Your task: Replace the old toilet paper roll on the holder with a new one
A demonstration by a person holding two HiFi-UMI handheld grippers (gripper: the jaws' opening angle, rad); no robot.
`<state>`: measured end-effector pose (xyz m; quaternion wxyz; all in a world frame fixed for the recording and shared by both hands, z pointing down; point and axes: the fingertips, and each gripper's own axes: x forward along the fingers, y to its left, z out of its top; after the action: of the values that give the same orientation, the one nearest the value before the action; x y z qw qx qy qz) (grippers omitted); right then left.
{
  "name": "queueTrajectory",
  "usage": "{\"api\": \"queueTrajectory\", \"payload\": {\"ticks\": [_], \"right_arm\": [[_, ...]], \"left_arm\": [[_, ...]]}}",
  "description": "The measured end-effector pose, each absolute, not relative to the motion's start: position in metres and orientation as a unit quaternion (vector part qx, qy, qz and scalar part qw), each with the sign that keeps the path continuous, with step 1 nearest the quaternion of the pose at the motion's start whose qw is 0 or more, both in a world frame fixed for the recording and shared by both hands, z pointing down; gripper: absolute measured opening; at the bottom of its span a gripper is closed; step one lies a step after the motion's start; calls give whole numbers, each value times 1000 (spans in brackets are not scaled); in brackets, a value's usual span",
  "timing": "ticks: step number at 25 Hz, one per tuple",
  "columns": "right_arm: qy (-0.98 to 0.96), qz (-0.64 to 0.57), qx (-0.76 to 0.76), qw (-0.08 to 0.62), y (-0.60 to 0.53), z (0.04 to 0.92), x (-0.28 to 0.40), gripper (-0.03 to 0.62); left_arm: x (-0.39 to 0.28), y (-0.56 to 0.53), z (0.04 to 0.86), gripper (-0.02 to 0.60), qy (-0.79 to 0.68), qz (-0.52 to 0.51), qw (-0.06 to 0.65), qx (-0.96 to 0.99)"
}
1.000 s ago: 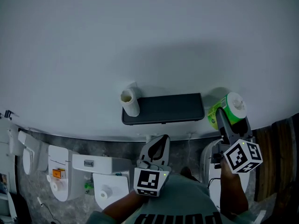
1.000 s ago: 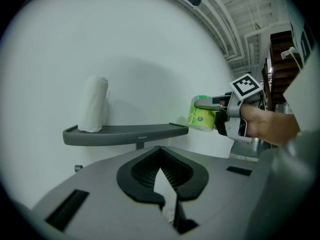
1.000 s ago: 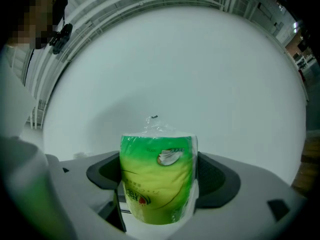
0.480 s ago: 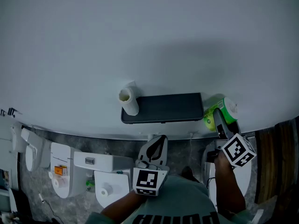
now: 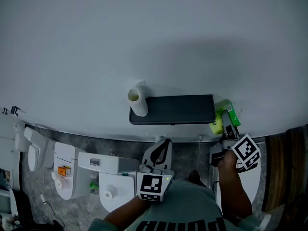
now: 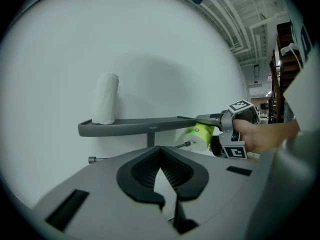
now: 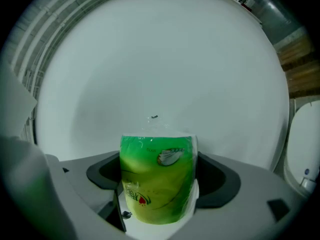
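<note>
A dark grey shelf (image 5: 172,109) hangs on the white wall, with a thin white old roll (image 5: 137,98) standing on its left end. Below the shelf runs a bare metal holder rod (image 6: 140,152). My right gripper (image 5: 224,121) is shut on a new roll in green wrapping (image 5: 220,119), held just under the shelf's right end. In the left gripper view the new roll's (image 6: 200,134) white end face sits at the rod's free tip. From the right gripper view the new roll (image 7: 157,179) fills the jaws. My left gripper (image 5: 162,147) hangs lower, centre, shut and holding nothing.
White toilets and fixtures (image 5: 98,177) line the floor at lower left, and another white toilet (image 5: 245,179) stands under my right arm. Wooden panelling (image 5: 288,177) runs along the right edge. The wall above the shelf is plain white.
My right gripper has carried the green roll down and leftward, from beside the shelf's right end to just below it. The left gripper has stayed put.
</note>
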<state>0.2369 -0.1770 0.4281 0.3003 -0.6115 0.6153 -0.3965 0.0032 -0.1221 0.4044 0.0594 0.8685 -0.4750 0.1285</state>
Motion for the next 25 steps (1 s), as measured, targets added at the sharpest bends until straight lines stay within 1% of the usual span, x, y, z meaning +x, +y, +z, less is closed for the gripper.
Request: {"api": "queueTrajectory", "payload": {"ticks": [13,25], "right_arm": [[576,-464,-560,372,-184,445,210,430],[525,-497,-529,445,-182,456,198,430]], "left_arm": [[-19,-117,405,5,-491,130,61,859],[-35,-114,408,5,-490,132,65,859]]}}
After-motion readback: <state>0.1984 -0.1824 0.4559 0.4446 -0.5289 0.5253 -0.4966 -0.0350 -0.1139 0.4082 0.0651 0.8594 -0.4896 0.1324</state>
